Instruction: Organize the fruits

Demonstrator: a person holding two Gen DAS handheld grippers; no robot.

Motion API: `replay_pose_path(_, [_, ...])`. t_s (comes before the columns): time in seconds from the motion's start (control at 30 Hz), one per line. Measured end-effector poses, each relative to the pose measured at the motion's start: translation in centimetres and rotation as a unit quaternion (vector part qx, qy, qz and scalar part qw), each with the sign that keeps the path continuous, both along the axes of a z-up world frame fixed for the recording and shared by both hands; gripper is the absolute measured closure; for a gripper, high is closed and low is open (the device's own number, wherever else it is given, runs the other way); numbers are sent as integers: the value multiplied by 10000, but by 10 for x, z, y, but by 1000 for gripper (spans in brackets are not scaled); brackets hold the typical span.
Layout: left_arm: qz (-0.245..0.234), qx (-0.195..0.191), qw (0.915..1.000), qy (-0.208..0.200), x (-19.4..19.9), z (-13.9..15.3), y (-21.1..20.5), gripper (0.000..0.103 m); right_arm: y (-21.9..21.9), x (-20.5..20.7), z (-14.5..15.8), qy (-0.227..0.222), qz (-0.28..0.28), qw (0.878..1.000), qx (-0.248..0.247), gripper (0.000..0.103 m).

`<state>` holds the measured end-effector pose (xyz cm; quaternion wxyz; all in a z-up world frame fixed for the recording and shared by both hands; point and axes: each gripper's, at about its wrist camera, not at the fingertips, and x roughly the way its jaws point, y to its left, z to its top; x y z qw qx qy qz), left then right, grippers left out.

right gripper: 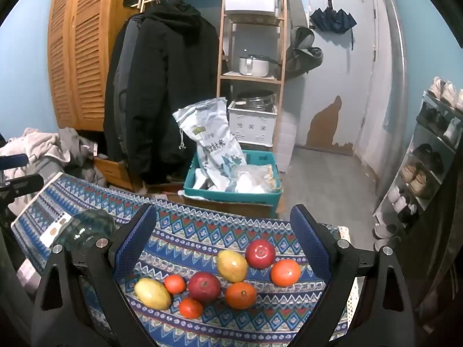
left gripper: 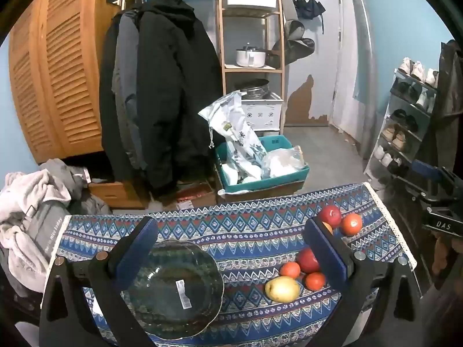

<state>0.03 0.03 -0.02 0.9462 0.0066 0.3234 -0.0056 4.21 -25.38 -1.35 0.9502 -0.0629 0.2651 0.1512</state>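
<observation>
A dark glass plate (left gripper: 173,289) lies on the patterned blue tablecloth (left gripper: 246,231), partly under my left gripper (left gripper: 231,248), which stands open and holds nothing. Right of the plate lie a yellow fruit (left gripper: 282,289), small oranges (left gripper: 290,269) and red apples (left gripper: 307,259). In the right wrist view several fruits lie loose: two red apples (right gripper: 204,286), two yellow fruits (right gripper: 231,264), several oranges (right gripper: 241,295). My right gripper (right gripper: 222,245) hovers open above them, touching none. The plate (right gripper: 86,228) shows at the left.
Beyond the table's far edge stand a teal crate (left gripper: 260,170) with bags, hanging black coats (left gripper: 162,92), a wooden shelf (left gripper: 251,29) with pots, and a shoe rack (left gripper: 405,121) at the right. A pile of clothes (left gripper: 34,202) lies at the left.
</observation>
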Motion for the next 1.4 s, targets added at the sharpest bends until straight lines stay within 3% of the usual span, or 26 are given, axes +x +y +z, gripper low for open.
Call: replay_pose_path(1.4, [15, -130, 9999, 25, 1, -4, 3, 1, 1, 1, -4, 85, -16, 10000, -42, 11])
